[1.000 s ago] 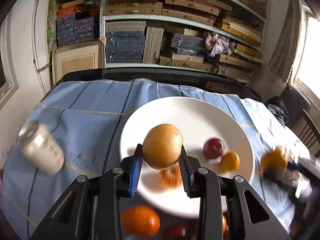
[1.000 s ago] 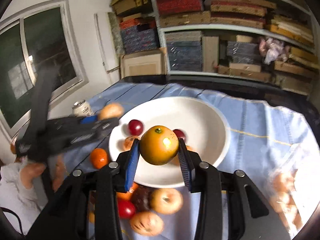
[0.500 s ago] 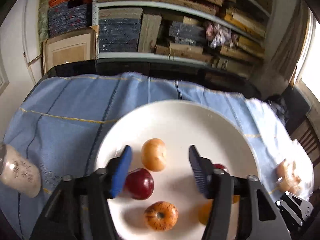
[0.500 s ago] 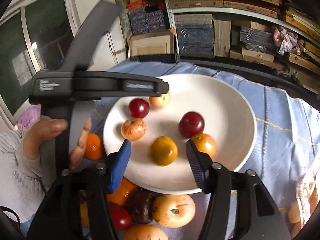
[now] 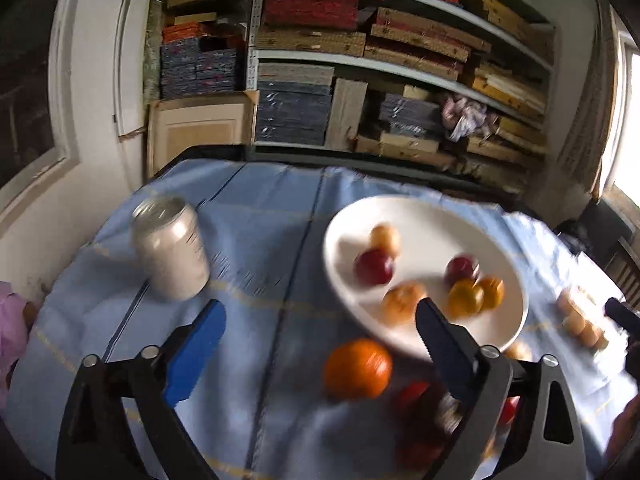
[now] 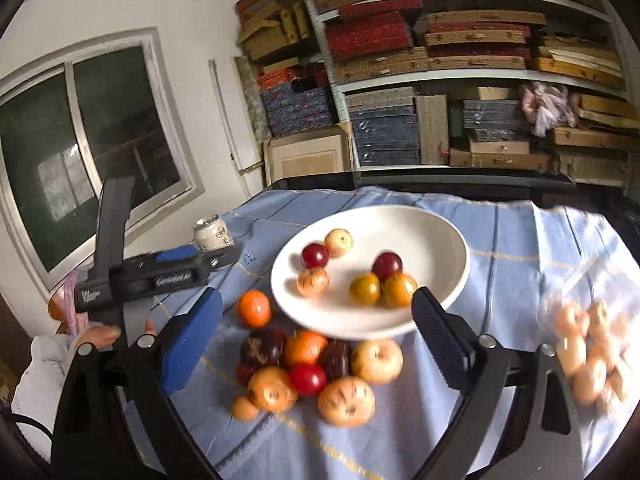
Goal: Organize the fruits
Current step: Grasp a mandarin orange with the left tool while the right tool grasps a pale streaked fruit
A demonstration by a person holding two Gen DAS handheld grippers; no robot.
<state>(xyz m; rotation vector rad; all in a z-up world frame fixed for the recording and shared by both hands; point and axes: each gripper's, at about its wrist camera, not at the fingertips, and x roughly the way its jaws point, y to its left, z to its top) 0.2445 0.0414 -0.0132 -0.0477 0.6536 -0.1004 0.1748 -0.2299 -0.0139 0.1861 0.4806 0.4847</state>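
A white plate [image 6: 432,240] on the blue tablecloth holds several fruits: red plums, small apples and two oranges [image 6: 365,289]; it also shows in the left wrist view [image 5: 432,220]. A heap of loose fruit [image 6: 312,376] lies on the cloth in front of the plate, with one orange [image 6: 253,308] [image 5: 357,368] apart at its left. My right gripper [image 6: 316,340] is open and empty above the heap. My left gripper [image 5: 320,340] is open and empty, left of the plate, near the lone orange; it shows from the side in the right wrist view [image 6: 176,268].
A white drink can [image 5: 170,252] [image 6: 213,233] stands on the cloth left of the plate. A clear bag of small fruit [image 6: 588,356] lies at the right [image 5: 580,320]. Shelves of stacked boxes rise behind the table. A window is at the left.
Both grippers have let go of their fruit onto the plate, opened wide and pulled back. The left one has swung left toward the can.
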